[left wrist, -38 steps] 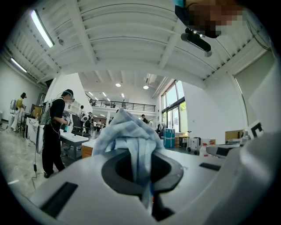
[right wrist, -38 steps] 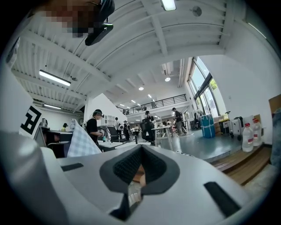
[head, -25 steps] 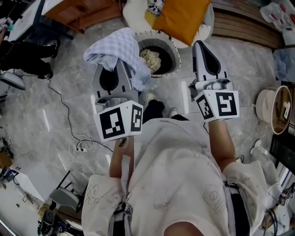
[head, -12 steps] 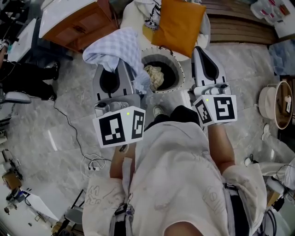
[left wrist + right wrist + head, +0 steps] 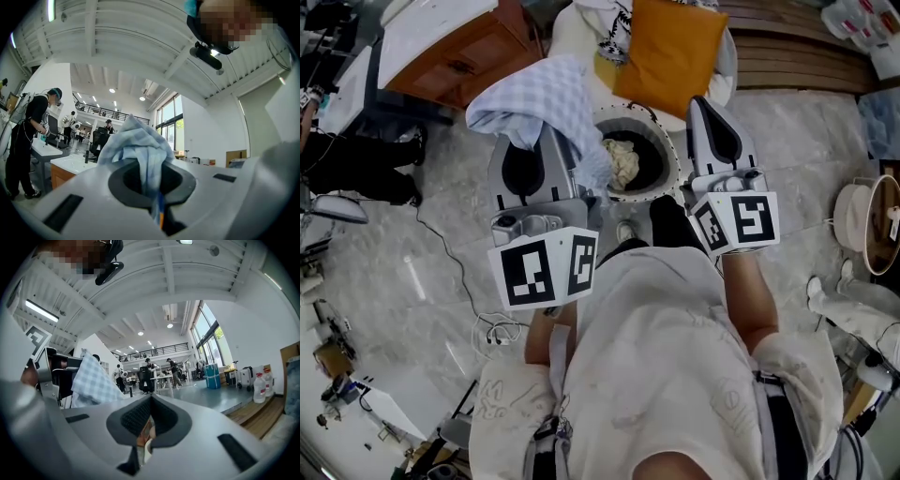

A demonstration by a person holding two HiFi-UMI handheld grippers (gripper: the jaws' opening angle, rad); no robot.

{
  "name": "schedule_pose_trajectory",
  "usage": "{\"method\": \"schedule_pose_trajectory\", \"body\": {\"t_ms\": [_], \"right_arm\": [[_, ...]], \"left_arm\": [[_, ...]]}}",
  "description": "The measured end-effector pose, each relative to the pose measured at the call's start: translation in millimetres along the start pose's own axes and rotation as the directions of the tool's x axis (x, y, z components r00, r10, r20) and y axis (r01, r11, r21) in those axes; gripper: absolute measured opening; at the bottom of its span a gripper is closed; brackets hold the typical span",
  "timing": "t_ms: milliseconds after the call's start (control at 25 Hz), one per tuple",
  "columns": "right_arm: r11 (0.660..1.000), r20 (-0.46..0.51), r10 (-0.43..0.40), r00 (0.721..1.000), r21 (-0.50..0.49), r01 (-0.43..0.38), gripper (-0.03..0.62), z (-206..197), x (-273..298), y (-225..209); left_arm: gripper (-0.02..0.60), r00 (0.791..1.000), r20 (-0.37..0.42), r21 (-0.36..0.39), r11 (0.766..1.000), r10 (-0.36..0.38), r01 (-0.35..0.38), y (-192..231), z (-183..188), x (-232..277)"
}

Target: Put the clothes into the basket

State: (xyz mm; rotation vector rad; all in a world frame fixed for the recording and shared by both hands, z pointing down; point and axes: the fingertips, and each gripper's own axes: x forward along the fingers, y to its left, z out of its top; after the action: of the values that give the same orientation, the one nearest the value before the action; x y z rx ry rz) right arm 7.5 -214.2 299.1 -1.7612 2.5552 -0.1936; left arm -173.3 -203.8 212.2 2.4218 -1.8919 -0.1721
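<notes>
Hidden: left gripper point(image 5: 152, 187) fingers clamped on checked cloth point(image 5: 534, 98), my fingertips buried in it | cloth's hanging end covers basket point(image 5: 672, 150) left rim in head view | basket on floor, cream garment point(image 5: 623, 162) inside | right gripper point(image 5: 145, 420) fingers together, empty, just beside basket | orange cushion point(image 5: 670, 47) beyond.

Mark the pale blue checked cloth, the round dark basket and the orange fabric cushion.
pale blue checked cloth point(image 5: 539, 98): head view, its bunched top fold.
round dark basket point(image 5: 672, 150): head view, its white rim.
orange fabric cushion point(image 5: 670, 47): head view, middle of its face.
</notes>
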Motion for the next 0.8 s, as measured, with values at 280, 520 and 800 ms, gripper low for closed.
{"method": "schedule_pose_trajectory", "body": {"t_ms": [280,520,800], "right_arm": [[1.000,-0.027,0.010,1.000,0.028,-0.009,-0.012,-8,41,-42],[0.998,-0.073,-0.028,0.997,0.054,0.032,-0.012,-32,49,-81],[0.994,-0.128,-0.071,0.989,0.074,0.080,-0.012,-57,49,-116]], "left_arm": [[0.014,0.998,-0.058,-0.018,1.000,-0.009,0.008,-18,-25,56],[0.014,0.982,-0.184,-0.023,0.999,-0.052,0.049,-42,-85,77],[0.014,0.929,-0.353,-0.065,0.993,-0.115,0.099,-73,-180,75]]}}
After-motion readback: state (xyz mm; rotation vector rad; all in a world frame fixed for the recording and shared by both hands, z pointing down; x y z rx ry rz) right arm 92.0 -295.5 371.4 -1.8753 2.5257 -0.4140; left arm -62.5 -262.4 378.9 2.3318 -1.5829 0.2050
